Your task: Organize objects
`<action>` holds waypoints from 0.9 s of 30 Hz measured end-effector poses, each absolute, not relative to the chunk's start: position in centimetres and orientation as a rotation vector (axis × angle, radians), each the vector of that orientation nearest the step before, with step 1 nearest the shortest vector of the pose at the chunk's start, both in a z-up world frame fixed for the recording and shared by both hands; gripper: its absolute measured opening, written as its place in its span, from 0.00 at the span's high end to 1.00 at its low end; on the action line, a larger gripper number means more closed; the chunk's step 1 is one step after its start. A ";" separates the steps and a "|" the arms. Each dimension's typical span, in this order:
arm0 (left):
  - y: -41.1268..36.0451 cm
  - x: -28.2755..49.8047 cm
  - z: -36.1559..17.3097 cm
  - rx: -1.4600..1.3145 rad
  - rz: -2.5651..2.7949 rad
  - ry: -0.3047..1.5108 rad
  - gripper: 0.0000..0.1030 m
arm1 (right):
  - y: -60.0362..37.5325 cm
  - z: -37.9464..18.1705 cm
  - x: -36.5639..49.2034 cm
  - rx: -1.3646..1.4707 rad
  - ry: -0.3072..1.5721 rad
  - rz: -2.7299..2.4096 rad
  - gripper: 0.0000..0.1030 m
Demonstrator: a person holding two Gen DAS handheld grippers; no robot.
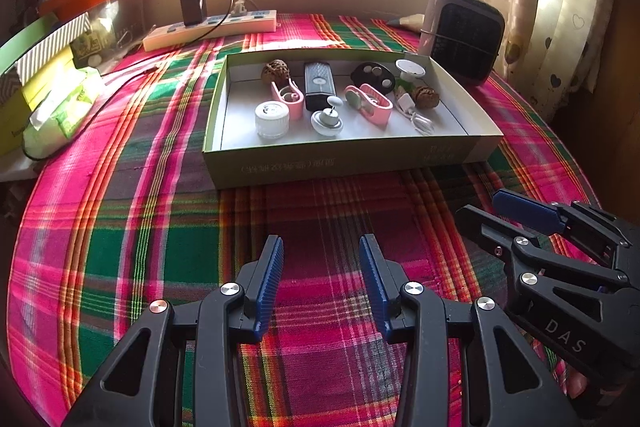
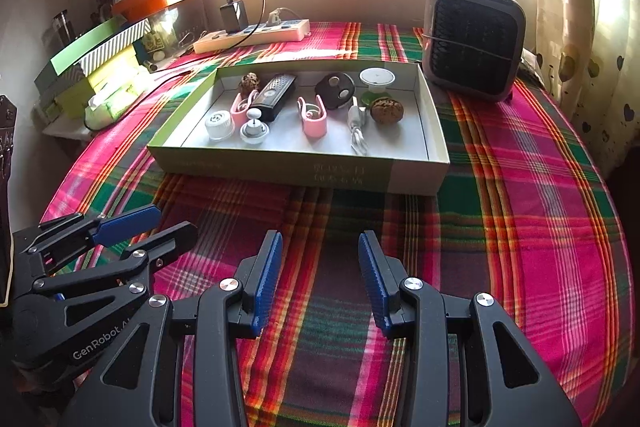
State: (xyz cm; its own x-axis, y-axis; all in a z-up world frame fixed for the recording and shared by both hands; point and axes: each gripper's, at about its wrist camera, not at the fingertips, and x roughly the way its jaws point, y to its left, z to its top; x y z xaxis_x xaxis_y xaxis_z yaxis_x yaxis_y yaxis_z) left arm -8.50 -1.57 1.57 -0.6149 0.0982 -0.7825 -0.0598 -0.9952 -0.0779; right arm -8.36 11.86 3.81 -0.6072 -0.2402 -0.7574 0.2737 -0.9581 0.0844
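Above a plaid woven cloth on the table (image 1: 120, 211), the left gripper (image 1: 321, 283) and right gripper (image 2: 320, 279) hover side by side, ribbed blue jaws parted around bare fabric, gripping nothing. At 12 o'clock sits a shallow green cardboard box (image 1: 340, 163), holding a ridged white cap (image 1: 272, 118), pink plastic clips (image 1: 368, 105), wrinkled walnuts (image 1: 426, 97), a black rectangular device (image 1: 319, 85) and a coiled white cable (image 1: 416, 115). At 1 o'clock stands a boxy mesh-fronted fan (image 2: 476, 39).
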 end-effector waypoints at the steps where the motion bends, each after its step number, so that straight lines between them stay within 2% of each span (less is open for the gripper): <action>1: -1.6 -8.4 1.4 -1.346 2.744 -0.067 0.63 | 12.0 3.6 -8.2 1.218 0.056 -2.587 0.60; 9: -1.4 -7.8 0.9 -1.363 2.771 -0.054 0.63 | 12.7 2.4 -7.5 1.276 0.055 -2.597 0.60; 10: -1.4 -7.7 0.9 -1.363 2.778 -0.060 0.63 | 12.8 2.4 -7.4 1.274 0.050 -2.598 0.57; 11: -1.4 -7.6 0.8 -1.359 2.784 -0.068 0.63 | 12.8 2.4 -7.4 1.272 0.050 -2.597 0.49; 13: -1.2 -7.5 0.8 -1.353 2.799 -0.064 0.63 | 12.8 2.3 -7.4 1.274 0.054 -2.595 0.44; 19: 0.0 -7.3 0.6 -1.351 2.868 0.039 0.62 | 12.9 2.2 -7.4 1.271 0.073 -2.616 0.44; 27: -0.1 -7.4 0.6 -1.368 2.895 -0.014 0.60 | 13.2 2.2 -7.4 1.275 0.108 -2.633 0.44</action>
